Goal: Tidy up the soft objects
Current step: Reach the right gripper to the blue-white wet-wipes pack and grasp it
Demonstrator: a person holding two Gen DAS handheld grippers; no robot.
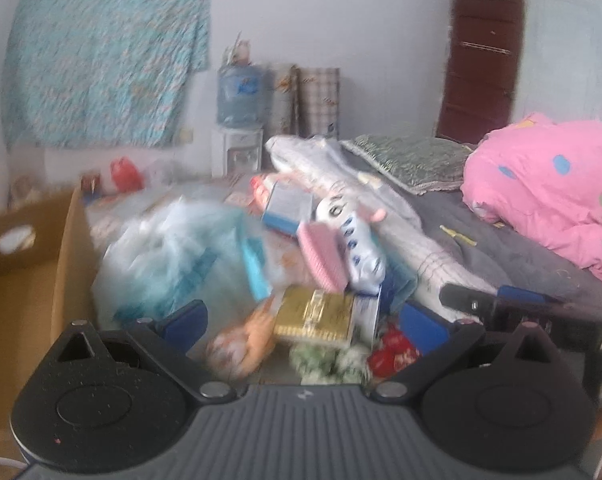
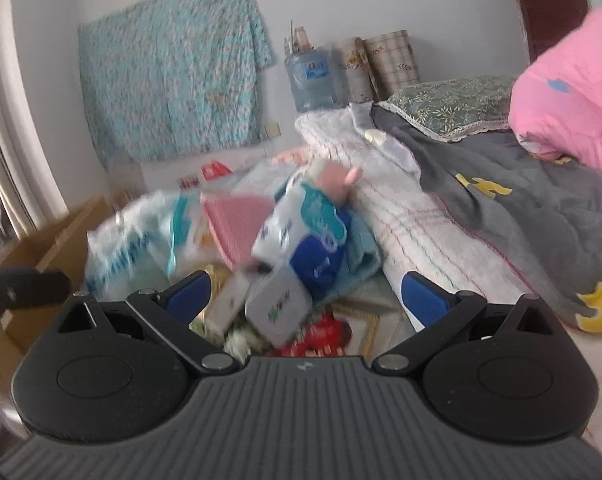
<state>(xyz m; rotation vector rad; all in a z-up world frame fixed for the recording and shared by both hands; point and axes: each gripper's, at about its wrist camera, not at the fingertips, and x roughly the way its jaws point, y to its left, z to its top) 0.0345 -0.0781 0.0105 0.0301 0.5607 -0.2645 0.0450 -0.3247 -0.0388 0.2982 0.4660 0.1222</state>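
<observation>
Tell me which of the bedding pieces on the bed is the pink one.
The pink quilt bunched at the far right, dotted with blue spots. The pillow beside it is green-patterned, and the blanket under it is grey.

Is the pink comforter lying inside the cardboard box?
No, the pink comforter lies on the bed at the right, far from the cardboard box at the left.

Right claw stands with its blue fingers spread wide, nothing between them. Ahead of it lies a blurred heap: a white and blue tissue pack, with a pink brush touching its left side. Right of the pack, a white quilt; beyond that, a grey blanket.
</observation>
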